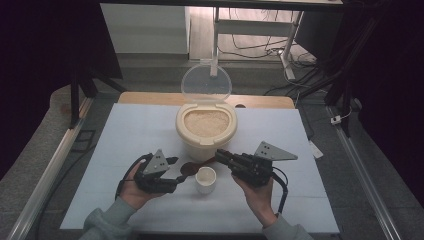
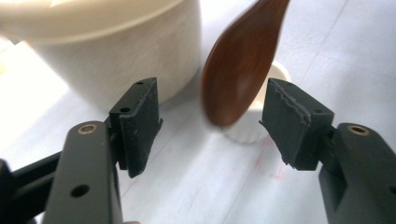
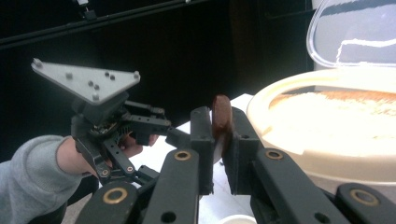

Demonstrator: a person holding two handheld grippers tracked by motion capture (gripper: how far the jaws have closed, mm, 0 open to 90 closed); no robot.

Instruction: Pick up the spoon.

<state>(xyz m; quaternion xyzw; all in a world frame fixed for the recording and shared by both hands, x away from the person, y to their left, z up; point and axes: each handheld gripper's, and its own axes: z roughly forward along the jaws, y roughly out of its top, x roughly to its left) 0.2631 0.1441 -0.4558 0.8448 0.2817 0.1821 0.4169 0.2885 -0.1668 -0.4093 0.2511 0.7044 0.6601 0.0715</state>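
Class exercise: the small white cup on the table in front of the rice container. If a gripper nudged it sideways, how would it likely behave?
The small white cup looks short and squat, so it would probably slide rather than tip. It appears empty, so likely light and easily shoved. Its smooth, ceramic-looking wall may be slippery on the pale table cover.

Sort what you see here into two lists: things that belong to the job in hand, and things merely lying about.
In the job:
wooden spoon, clamped in the right gripper
small white cup
rice container, lid up
left gripper, jaws apart beside the spoon bowl

Lying about:
floor cables
white desk frame behind the table
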